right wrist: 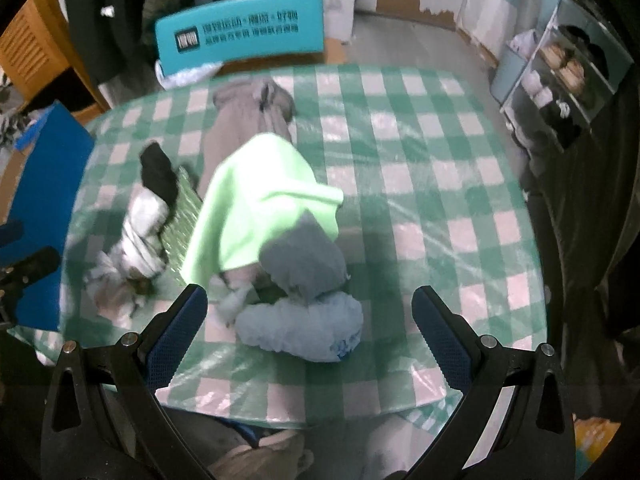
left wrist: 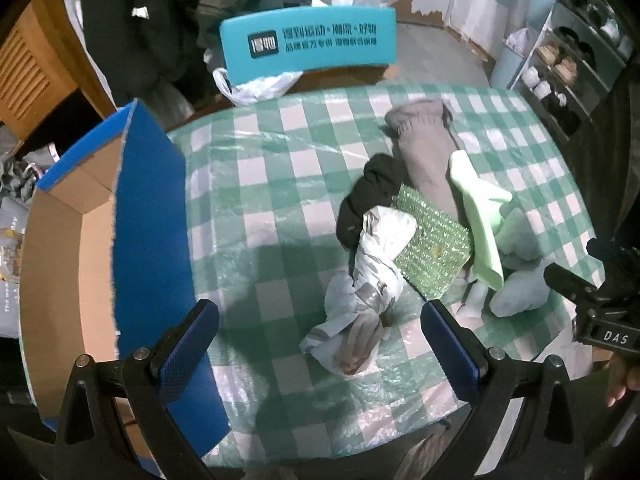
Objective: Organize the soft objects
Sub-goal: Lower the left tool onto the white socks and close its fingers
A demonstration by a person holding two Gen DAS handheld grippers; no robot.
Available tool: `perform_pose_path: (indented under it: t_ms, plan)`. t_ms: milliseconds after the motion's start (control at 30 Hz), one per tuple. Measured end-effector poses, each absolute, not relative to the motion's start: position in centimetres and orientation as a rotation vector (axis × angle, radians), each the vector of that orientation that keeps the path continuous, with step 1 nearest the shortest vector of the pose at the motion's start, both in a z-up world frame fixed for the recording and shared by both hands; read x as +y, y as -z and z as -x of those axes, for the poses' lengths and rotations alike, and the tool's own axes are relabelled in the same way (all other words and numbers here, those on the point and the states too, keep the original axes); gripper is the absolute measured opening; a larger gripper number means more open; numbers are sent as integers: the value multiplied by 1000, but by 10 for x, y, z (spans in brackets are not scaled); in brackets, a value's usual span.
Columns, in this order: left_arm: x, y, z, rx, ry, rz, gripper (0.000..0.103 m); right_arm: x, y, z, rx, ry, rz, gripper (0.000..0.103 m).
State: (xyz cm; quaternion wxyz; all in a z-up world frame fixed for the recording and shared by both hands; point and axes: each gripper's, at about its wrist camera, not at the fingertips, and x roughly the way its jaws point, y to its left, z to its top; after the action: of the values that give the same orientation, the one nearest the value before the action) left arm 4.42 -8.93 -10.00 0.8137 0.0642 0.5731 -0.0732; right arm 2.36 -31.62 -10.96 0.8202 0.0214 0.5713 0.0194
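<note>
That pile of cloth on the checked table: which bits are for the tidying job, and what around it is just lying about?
For the job: light green cloth, grey sock, black sock, white patterned cloth, sparkly green pad, pale blue bundle, blue cardboard box.

Just lying about: teal chair back, white plastic bag, shelf unit, hanging dark coats.

Left gripper (left wrist: 320, 344), lower centre of its wrist view: jaws spread wide, nothing between the blue pads (left wrist: 186, 350). Right gripper (right wrist: 310, 330), lower centre of its own view: likewise spread and empty; it also appears at the right edge of the left view.
</note>
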Motion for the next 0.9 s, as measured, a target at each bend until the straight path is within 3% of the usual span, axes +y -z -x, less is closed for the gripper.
perform_pose_path:
  t_ms: [900]
  plan:
    - [-111, 165, -73, 1366, 177, -124, 102, -308, 172, -28, 1365, -21, -5, 99]
